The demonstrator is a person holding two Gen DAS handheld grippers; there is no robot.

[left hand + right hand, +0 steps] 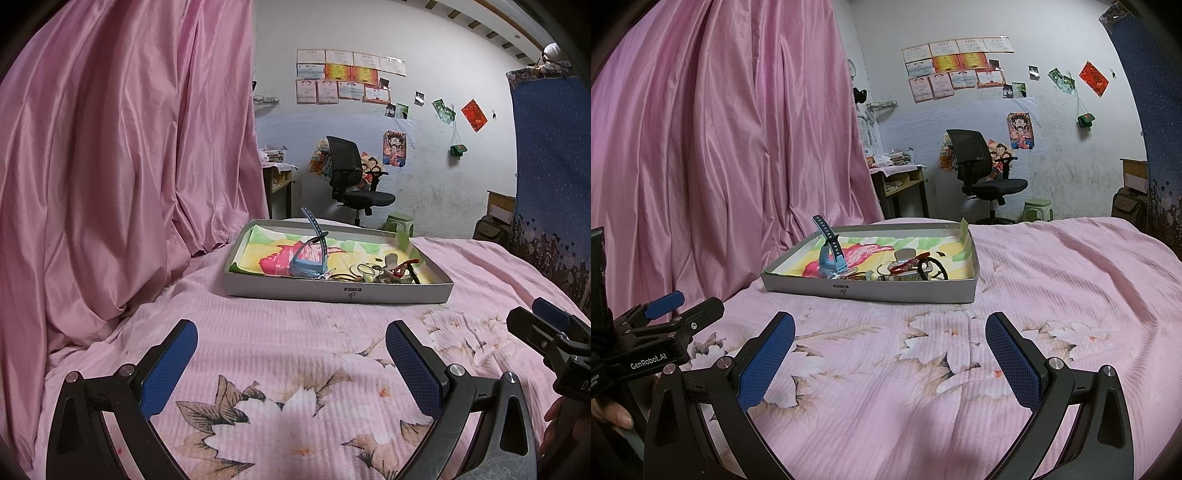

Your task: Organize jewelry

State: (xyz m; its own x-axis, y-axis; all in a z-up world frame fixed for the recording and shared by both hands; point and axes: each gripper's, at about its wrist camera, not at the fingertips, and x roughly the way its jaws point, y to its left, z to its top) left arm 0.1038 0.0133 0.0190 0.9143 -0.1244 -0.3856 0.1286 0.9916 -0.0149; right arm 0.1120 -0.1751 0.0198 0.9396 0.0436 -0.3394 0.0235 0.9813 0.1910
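Observation:
A shallow grey box tray (338, 291) (871, 291) lined with a colourful cloth sits on the pink floral bedspread ahead of both grippers. Inside it a light-blue watch (306, 264) (829, 260) stands with its strap up. Beside the watch lies a heap of jewelry (384, 271) (908, 271): thin bangles, a red cord bracelet, a black ring-shaped band. My left gripper (291, 343) hangs open over the bedspread, short of the tray, with nothing between its fingers. My right gripper (890, 341) is likewise open and empty, to the right of the left one.
A pink curtain (122, 155) hangs close along the left. The bedspread (1052, 295) stretches to the right of the tray. Beyond the bed stand a black office chair (351, 177), a desk (901, 184) and a green stool (1038, 208). A blue cloth (550, 166) hangs at right.

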